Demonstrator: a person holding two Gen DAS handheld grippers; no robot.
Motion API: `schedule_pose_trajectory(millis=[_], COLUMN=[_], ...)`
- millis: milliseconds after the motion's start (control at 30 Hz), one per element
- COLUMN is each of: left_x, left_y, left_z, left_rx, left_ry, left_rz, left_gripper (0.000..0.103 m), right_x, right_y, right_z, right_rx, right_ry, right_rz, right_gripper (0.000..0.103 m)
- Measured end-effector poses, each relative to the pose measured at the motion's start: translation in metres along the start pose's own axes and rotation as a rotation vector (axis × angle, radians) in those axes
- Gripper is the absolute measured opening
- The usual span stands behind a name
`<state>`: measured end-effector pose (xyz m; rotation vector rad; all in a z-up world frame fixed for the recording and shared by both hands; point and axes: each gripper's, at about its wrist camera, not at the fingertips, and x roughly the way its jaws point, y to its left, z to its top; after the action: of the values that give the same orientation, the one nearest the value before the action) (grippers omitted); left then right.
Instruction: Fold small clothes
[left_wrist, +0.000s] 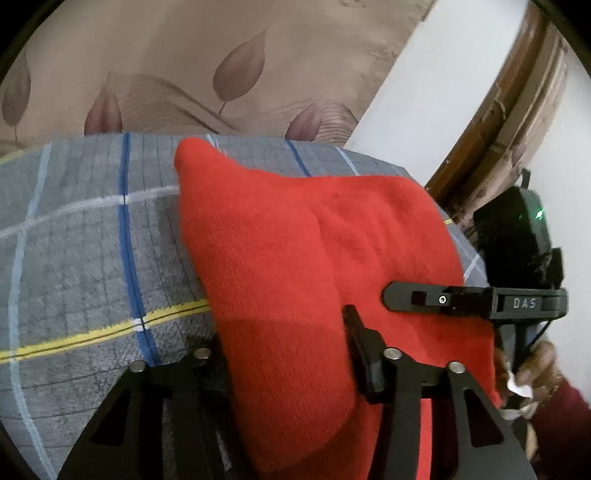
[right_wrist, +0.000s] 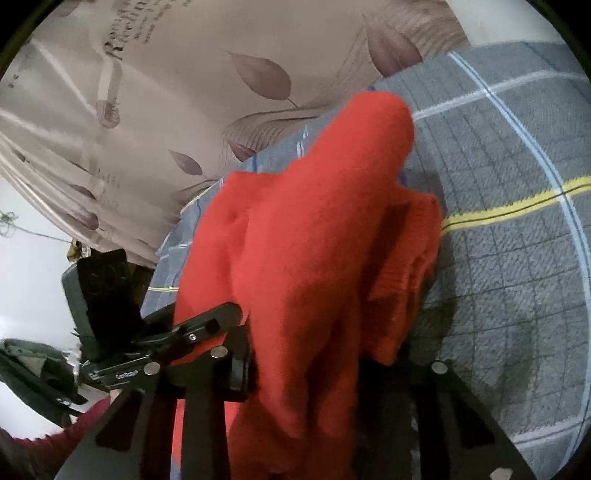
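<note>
The red knit garment (left_wrist: 295, 266) lies bunched on the grey checked blanket (left_wrist: 81, 236), its tip toward 12 o'clock. The left gripper (left_wrist: 280, 343) and right gripper (right_wrist: 314, 373) each clamp its near edge.

Domestic bedroom. Evidence: bed surface covered by grey checked blanket (left_wrist: 85, 240), leaf-patterned curtain (left_wrist: 192, 66) behind, white wall (left_wrist: 436, 92), wooden frame (left_wrist: 491, 140) alongside.

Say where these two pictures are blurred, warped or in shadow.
Left wrist view: fisheye bends the checked blanket; the hand at right is smeared; a shadow band crosses the red knit garment. Right wrist view: the garment's lower folds blur, and shadow darkens the blanket beside it.
</note>
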<state>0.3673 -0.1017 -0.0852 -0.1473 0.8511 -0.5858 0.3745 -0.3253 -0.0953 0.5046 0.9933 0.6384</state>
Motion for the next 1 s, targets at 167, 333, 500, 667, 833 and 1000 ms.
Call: schedule_pose_trajectory(millis=[167,333,500,667,833,1000], left_x=[-0.007,-0.026,-0.054,-0.083,-0.122,-0.16], left_y=[-0.015,-0.021,-0.028,-0.029,-0.027,-0.025], left_z=[-0.002,-0.006,-0.015,-0.027,-0.042,-0.061], left_rx=[0.045,0.053,0.06,0.057,0.061,0.054], left_ry=[-0.02,-0.042,-0.059,-0.063,-0.064,-0.07], left_rz=[0.075,0.093,0.113,0.134,0.16,0.173], left_gripper=[0.04,0.039,0.038,0.038,0.038,0.038], right_x=[-0.007,-0.017,-0.024,-0.024,-0.019,-0.017], right_y=[0.008,0.02,0.044,0.069,0.098,0.124], right_z=[-0.007,-0.016,-0.025,-0.041,-0.061,-0.087], right_rx=[0.02,0.045,0.044,0.067,0.086,0.097], right_ry=[-0.029,-0.052,-0.069,-0.07,-0.059,-0.041], right_rz=[0.007,0.031,0.054,0.098,0.15,0.199], right_gripper=[0.03,0.029,0.029,0.029,0.029,0.029])
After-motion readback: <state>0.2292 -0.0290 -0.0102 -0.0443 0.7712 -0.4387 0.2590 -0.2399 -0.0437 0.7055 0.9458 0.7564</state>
